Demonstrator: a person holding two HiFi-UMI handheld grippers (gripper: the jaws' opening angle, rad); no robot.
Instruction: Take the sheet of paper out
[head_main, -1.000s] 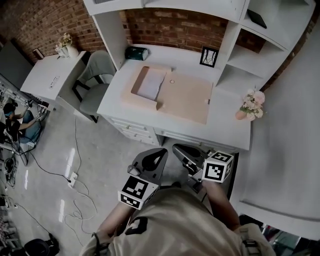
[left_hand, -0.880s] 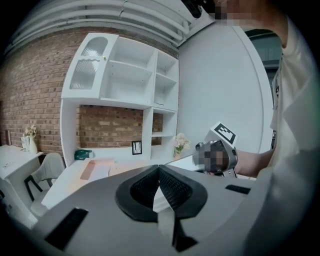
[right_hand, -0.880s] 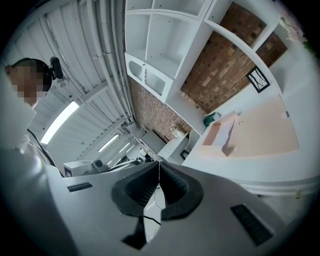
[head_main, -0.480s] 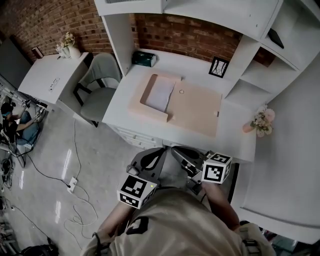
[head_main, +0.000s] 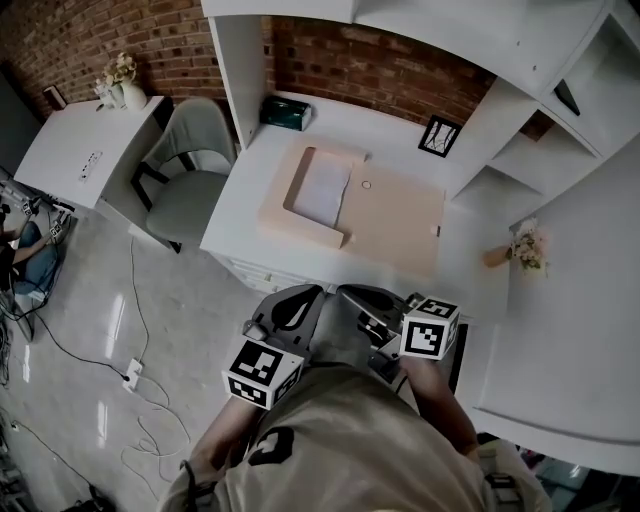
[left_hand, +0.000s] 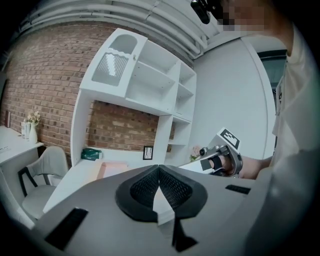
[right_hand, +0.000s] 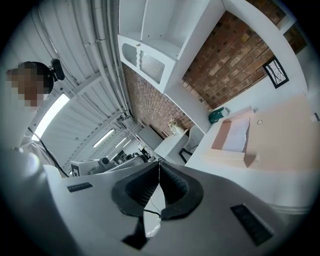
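Lower centre, the grey left gripper (head_main: 292, 308) and right gripper (head_main: 368, 303) are closed and empty. Upper centre, a white sheet of paper (head_main: 322, 192) lies in an open beige cardboard box (head_main: 398, 218).

A red brick wall (head_main: 380, 70) is seen behind a white desk (head_main: 248, 165) topped by white shelving (head_main: 520, 160). A grey chair (head_main: 190, 165) is set at the desk's left end, beside a white side table (head_main: 65, 150). The pale glossy floor (head_main: 90, 300) is crossed by cables (head_main: 139, 320).
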